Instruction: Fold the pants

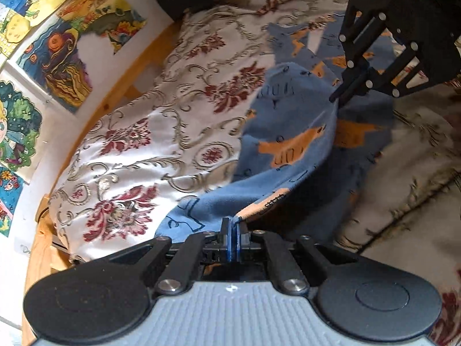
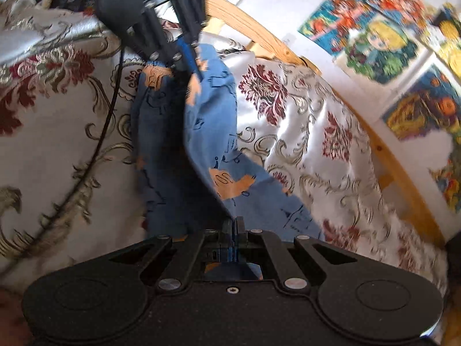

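Observation:
The pants (image 1: 291,144) are blue with orange shapes and dark line drawings. They hang stretched above a floral bedspread (image 1: 161,132), lifted between both grippers. My left gripper (image 1: 233,225) is shut on one edge of the fabric right at the lens. My right gripper (image 1: 338,98) shows at the upper right, shut on the far edge. In the right wrist view the pants (image 2: 219,150) run from my right gripper (image 2: 234,222), shut on them, up to the left gripper (image 2: 196,66), which pinches the other end.
A white bedspread (image 2: 311,144) with red flowers covers the bed. A wooden bed rail (image 1: 126,86) runs along a white wall hung with colourful drawings (image 1: 57,57). A thin black cable (image 2: 106,115) lies across the bedspread in the right wrist view.

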`<state>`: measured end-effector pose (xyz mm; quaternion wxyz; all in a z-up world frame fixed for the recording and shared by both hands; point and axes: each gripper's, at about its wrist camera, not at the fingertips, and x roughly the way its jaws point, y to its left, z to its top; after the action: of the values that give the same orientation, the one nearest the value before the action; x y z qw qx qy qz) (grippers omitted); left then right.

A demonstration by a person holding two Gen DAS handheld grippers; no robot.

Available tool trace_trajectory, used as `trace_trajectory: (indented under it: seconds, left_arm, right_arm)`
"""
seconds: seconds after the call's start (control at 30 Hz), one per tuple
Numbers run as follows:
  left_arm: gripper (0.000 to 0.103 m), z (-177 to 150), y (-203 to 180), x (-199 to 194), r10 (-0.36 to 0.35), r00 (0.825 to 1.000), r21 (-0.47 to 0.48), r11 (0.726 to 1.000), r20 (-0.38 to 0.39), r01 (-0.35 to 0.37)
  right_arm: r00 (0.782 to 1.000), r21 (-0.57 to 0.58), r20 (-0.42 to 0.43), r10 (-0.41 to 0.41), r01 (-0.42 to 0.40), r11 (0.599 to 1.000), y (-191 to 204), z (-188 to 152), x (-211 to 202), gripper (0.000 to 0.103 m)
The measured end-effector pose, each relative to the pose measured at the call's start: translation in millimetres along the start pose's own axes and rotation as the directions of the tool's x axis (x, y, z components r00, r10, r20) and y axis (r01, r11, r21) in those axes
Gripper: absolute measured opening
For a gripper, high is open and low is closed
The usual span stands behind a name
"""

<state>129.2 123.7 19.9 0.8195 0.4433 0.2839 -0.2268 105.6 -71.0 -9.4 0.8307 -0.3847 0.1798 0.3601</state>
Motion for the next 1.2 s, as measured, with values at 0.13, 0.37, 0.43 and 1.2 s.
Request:
trace_trajectory:
  seconds: [0.13, 0.37, 0.43, 1.2]
  left_arm:
    - [0.004, -9.9, -11.8, -0.8, -0.017, 1.000, 0.019, 1.000, 0.003, 0.017]
    - [0.004, -18.6, -17.1, 6.8, -0.025, 0.999, 0.017, 1.000, -0.031, 0.026]
    - [0.005, -20.1, -17.9, 9.3, -0.026, 0.999, 0.017, 0.999, -0.047, 0.027]
    - [0.017, -14.4, -26.3, 10.7, 0.007, 0.999, -0.003, 1.000, -0.048, -0.008]
  right_arm:
    - [1.000, 0.056, -0.010, -0.001, 0.002, 0.998, 10.6, -1.8, -2.4, 0.000]
    - [0.999, 0.063, -0.027, 0.018, -0.016, 0.998, 22.4, -9.7, 5.6, 0.000]
    - [0.999, 0.066, -0.036, 0.027, -0.024, 0.998, 24.4, -11.8, 9.6, 0.000]
    - [0.991, -0.035, -0.082, -0.101, 0.098, 0.995, 29.2, -43.4, 11.4, 0.005]
